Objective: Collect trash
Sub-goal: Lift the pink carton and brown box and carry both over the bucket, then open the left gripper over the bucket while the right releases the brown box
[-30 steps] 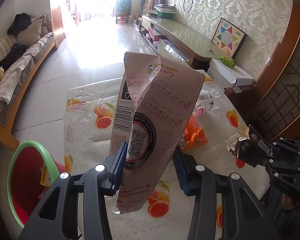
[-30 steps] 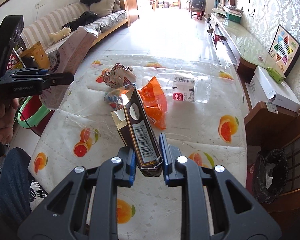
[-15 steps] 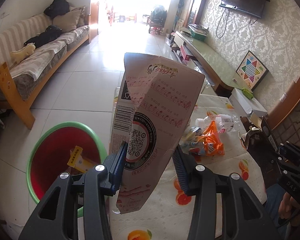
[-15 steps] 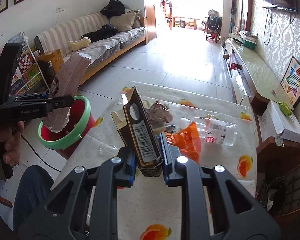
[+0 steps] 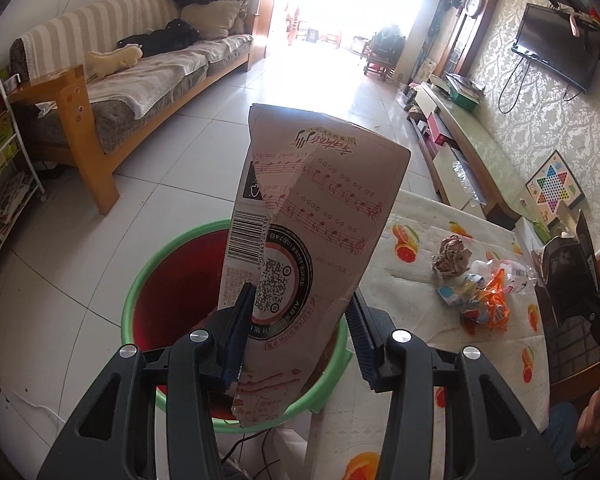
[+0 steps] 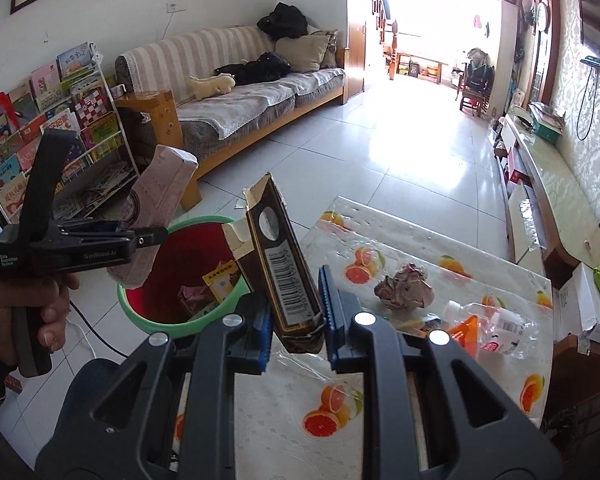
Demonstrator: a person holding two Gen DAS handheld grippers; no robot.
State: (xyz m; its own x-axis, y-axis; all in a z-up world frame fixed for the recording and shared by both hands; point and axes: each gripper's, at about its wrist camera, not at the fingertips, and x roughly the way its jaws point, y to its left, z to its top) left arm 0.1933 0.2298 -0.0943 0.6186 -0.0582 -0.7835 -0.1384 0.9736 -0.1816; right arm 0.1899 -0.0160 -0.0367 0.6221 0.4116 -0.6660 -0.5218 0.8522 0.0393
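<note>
My left gripper [image 5: 300, 336] is shut on a flattened pink carton [image 5: 312, 232] printed with music notes, and holds it above the red bin with a green rim [image 5: 160, 272]. My right gripper [image 6: 294, 316] is shut on a dark brown carton with a barcode [image 6: 284, 264], held over the table's left edge beside the bin [image 6: 204, 320]. In the right wrist view the left gripper [image 6: 140, 240] holds the pink carton [image 6: 156, 204] over the bin. On the table lie a crumpled paper ball [image 6: 404, 286], an orange wrapper [image 6: 464, 330] and a clear plastic bottle [image 6: 500, 330].
The table has a white cloth with orange-fruit print [image 6: 340, 400]. The bin holds a yellow packet [image 6: 222, 276]. A wooden sofa [image 5: 140, 80] and a book rack [image 6: 40, 120] stand to the left, and a TV bench [image 5: 468, 136] to the right. The floor is tiled.
Both grippers have swung left and up with their cartons. The pink carton has gone from above the table to above the bin. The brown carton is now at the table's left edge.
</note>
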